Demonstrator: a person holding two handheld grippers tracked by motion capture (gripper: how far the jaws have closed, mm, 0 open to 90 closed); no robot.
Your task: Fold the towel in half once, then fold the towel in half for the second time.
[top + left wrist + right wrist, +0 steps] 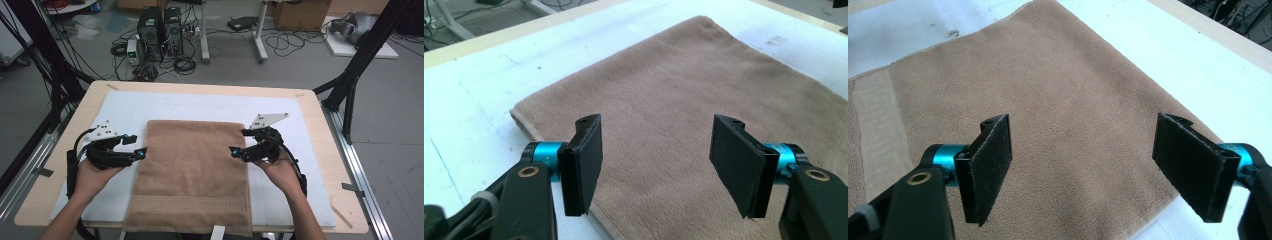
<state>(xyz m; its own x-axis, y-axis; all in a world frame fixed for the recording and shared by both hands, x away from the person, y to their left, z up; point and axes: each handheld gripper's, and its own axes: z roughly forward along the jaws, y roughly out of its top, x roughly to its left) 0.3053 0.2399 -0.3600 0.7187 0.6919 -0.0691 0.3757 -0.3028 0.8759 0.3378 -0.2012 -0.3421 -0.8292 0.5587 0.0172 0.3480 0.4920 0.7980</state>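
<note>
Brown terry towel point(192, 175), rectangular, laid flat on white-padded worktop point(310, 145); flanked by left hand-held gripper point(141, 154) and right hand-held gripper point(234, 151), both released, nothing grasped.

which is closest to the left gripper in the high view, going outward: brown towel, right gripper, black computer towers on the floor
From the left gripper:
1. Brown towel, right at its tips, on the white mat.
2. Right gripper, across the towel at its opposite edge.
3. Black computer towers, on the floor beyond the table's far edge.
</note>
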